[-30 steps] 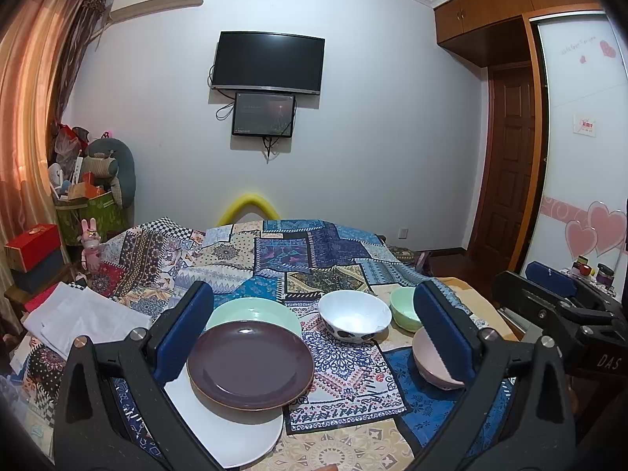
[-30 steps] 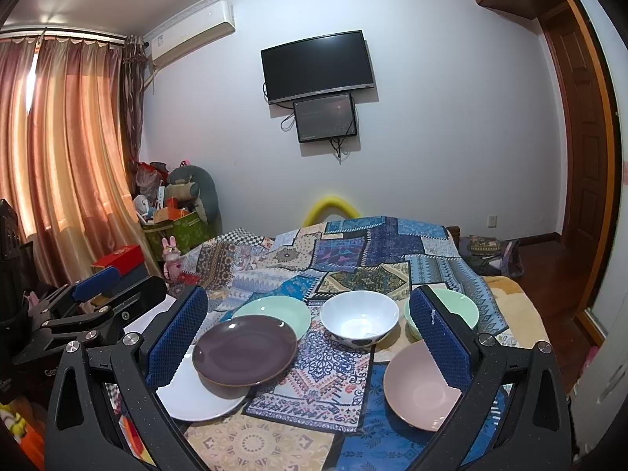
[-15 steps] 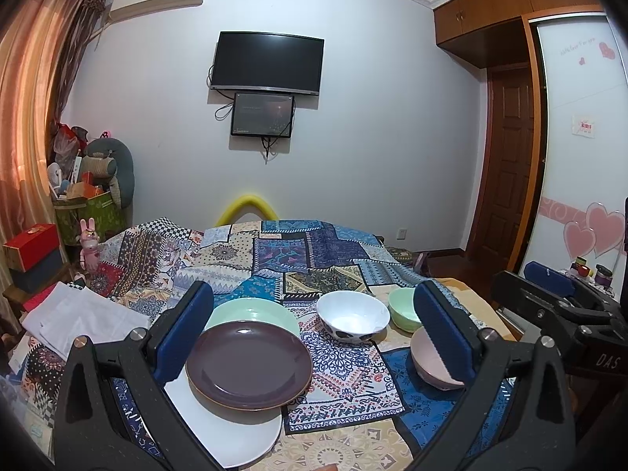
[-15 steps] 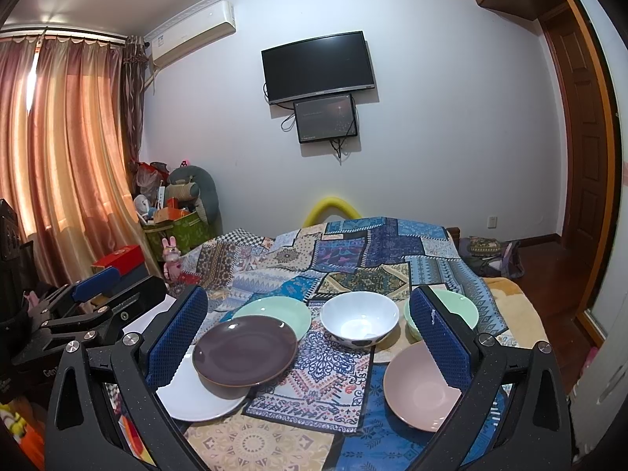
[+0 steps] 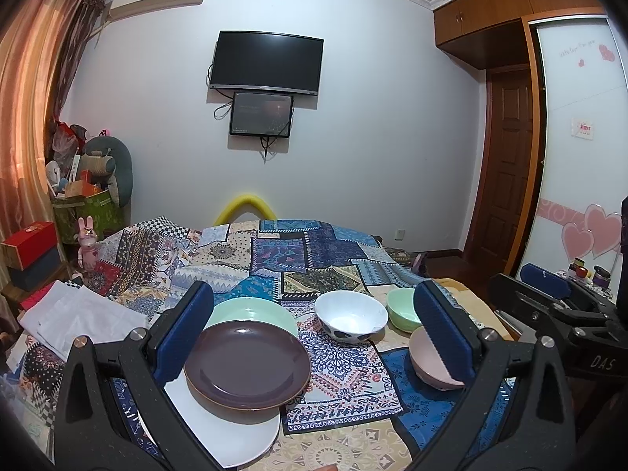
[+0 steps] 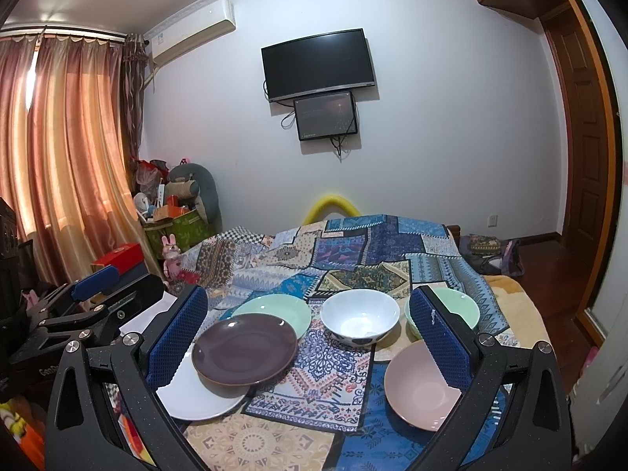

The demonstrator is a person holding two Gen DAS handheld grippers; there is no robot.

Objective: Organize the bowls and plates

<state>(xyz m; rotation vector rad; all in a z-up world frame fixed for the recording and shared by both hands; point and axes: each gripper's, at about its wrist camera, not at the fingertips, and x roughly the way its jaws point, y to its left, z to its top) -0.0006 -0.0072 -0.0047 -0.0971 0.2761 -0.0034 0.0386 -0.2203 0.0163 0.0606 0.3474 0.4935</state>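
Nothing moved; both my tongs hover wide, empty. Brown plate [image 5: 247,365], 9 o'clock: rigid, slick, breakable; grip its rim.

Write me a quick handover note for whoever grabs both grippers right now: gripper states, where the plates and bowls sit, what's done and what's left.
Left gripper: open, empty, above the dishes.
Right gripper: open, empty, also above them.
Plates, left side of the patchwork cloth: purple plate overlaps the white plate and the green plate behind it.
Bowls, right side: white bowl, green bowl, pink bowl, each apart, none nested.
Done: nothing gripped; plates only loosely piled.
Left: square up the plate stack, nest the three bowls.
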